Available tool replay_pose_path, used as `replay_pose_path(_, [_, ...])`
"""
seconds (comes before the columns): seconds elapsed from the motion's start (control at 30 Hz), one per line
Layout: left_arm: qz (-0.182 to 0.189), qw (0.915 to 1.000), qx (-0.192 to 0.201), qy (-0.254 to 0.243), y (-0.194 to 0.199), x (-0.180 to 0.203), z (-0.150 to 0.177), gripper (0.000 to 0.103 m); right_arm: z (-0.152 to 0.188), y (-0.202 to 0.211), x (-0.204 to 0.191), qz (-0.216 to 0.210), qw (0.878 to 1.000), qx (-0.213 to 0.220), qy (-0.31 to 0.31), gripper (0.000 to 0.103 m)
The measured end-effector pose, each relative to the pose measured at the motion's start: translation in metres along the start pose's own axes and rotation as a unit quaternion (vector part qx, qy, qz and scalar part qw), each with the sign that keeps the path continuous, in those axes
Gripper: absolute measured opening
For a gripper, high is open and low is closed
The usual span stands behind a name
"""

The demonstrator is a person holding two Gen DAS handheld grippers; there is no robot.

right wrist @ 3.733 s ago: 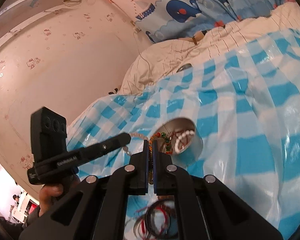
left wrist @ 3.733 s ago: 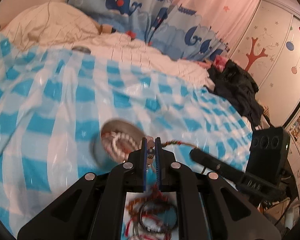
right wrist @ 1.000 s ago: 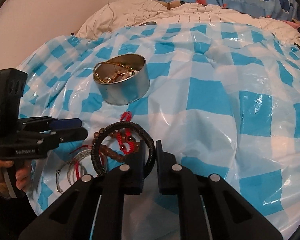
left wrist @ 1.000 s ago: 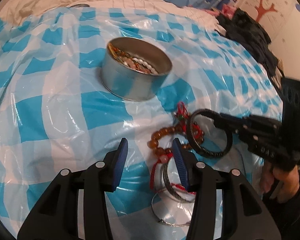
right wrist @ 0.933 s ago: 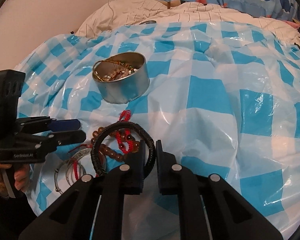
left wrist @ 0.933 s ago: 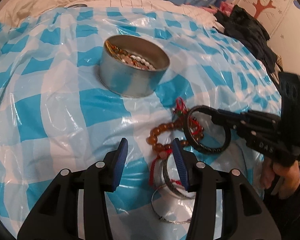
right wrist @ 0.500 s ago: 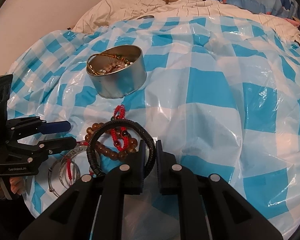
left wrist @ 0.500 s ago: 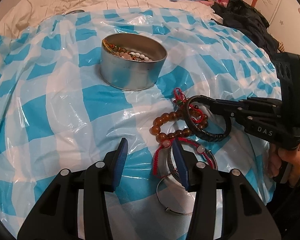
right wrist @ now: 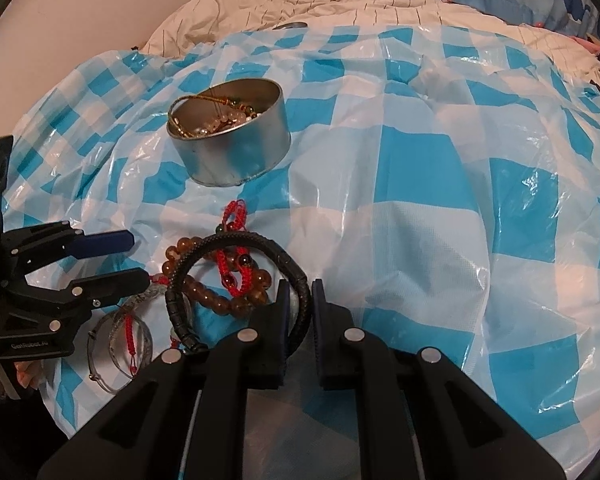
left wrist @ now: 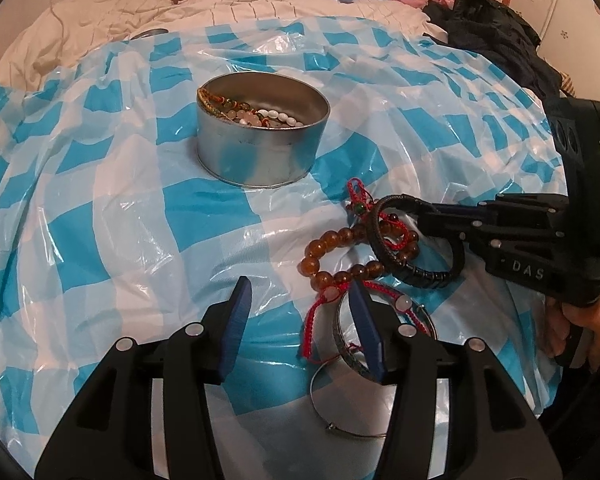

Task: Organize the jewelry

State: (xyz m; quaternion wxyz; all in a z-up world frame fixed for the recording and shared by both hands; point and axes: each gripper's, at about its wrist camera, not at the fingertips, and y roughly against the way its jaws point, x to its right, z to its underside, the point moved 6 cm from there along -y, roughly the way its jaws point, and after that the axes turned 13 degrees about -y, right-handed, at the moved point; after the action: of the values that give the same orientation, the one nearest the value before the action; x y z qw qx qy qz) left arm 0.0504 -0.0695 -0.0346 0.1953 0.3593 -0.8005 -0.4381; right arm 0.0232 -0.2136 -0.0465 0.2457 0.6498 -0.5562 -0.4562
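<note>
A round metal tin (left wrist: pixel 260 148) (right wrist: pixel 236 148) holding several bead strings stands on the blue-checked plastic sheet. My right gripper (right wrist: pixel 300 292) (left wrist: pixel 424 216) is shut on a black braided bracelet (right wrist: pixel 180 304) (left wrist: pixel 420 276) and holds it just above a pile of jewelry. The pile has an amber bead bracelet (left wrist: pixel 328 240) (right wrist: pixel 212 296), a red cord bracelet (left wrist: pixel 358 196) (right wrist: pixel 234 216), a silver bangle (left wrist: pixel 344 340) (right wrist: pixel 124 340) and a thin wire hoop (left wrist: pixel 340 420). My left gripper (left wrist: pixel 300 320) (right wrist: pixel 128 256) is open and empty, its right finger over the bangle.
The blue-checked sheet (left wrist: pixel 100 240) covers a bed. A white quilt (left wrist: pixel 100 24) and whale-print pillows lie behind it. A small metal lid (left wrist: pixel 150 33) rests on the quilt. Dark clothes (left wrist: pixel 500 36) are heaped at the far right.
Both grippers let go of their earlier strings, now in the tin, and drew back to the pile. The left opened; the right closed on the black bracelet and lowered it slightly.
</note>
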Motion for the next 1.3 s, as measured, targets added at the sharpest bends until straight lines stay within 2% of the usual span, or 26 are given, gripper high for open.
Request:
replay_pose_path(0.1, [-0.008, 1.0, 0.002, -0.003, 0.0, 0.001, -0.002, 0.049, 0.0, -0.001, -0.002, 0.0, 1.0, -0.001, 0.004, 0.018])
replay_pose_path(0.47, [-0.027, 0.9996, -0.001, -0.01, -0.002, 0.003, -0.004, 0.051, 0.001, -0.002, -0.003, 0.003, 1.0, 0.0, 0.007, 0.018])
replay_pose_path(0.57, [-0.006, 0.9999, 0.005, 0.014, -0.005, 0.002, -0.006, 0.051, 0.0, -0.001, 0.0, 0.005, 1.0, 0.003, -0.001, 0.011])
replay_pose_path(0.67, [0.017, 0.9984, 0.009, 0.053, -0.012, -0.002, -0.008, 0.051, -0.005, 0.005, 0.006, 0.0, 1.0, 0.017, -0.018, 0.011])
replay_pose_path(0.8, [0.02, 0.9958, 0.021, 0.087, -0.021, -0.007, -0.012, 0.058, -0.011, 0.011, 0.012, 0.001, 0.999, 0.03, -0.031, 0.011])
replay_pose_path(0.9, [0.008, 0.9971, 0.018, 0.074, -0.027, -0.001, -0.015, 0.064, -0.012, 0.012, 0.014, 0.002, 0.999, 0.03, -0.034, 0.011])
replay_pose_path(0.97, [-0.002, 0.9979, 0.017, 0.062, -0.029, 0.003, -0.016, 0.065, -0.012, 0.013, 0.014, 0.001, 0.999, 0.031, -0.034, 0.011])
replay_pose_path(1.0, [-0.001, 0.9982, 0.018, 0.057, -0.03, 0.004, -0.016, 0.061, -0.012, 0.014, 0.014, 0.0, 0.999, 0.032, -0.034, 0.011])
replay_pose_path(1.03, [0.002, 0.9984, 0.02, 0.052, -0.029, 0.006, -0.016, 0.052, -0.013, 0.014, 0.014, 0.0, 0.999, 0.032, -0.034, 0.011])
replay_pose_path(1.07, [0.002, 0.9988, 0.017, 0.046, -0.03, 0.007, -0.016, 0.02, -0.013, 0.014, 0.014, 0.0, 0.999, 0.032, -0.034, 0.011])
replay_pose_path(1.1, [0.007, 0.9993, 0.009, 0.036, -0.032, 0.009, -0.016, 0.011, -0.013, 0.014, 0.014, 0.0, 0.999, 0.032, -0.034, 0.011])
replay_pose_path(1.3, [0.025, 0.9988, 0.029, 0.032, -0.019, 0.009, -0.018, 0.01, -0.013, 0.014, 0.015, 0.0, 0.999, 0.033, -0.035, 0.011])
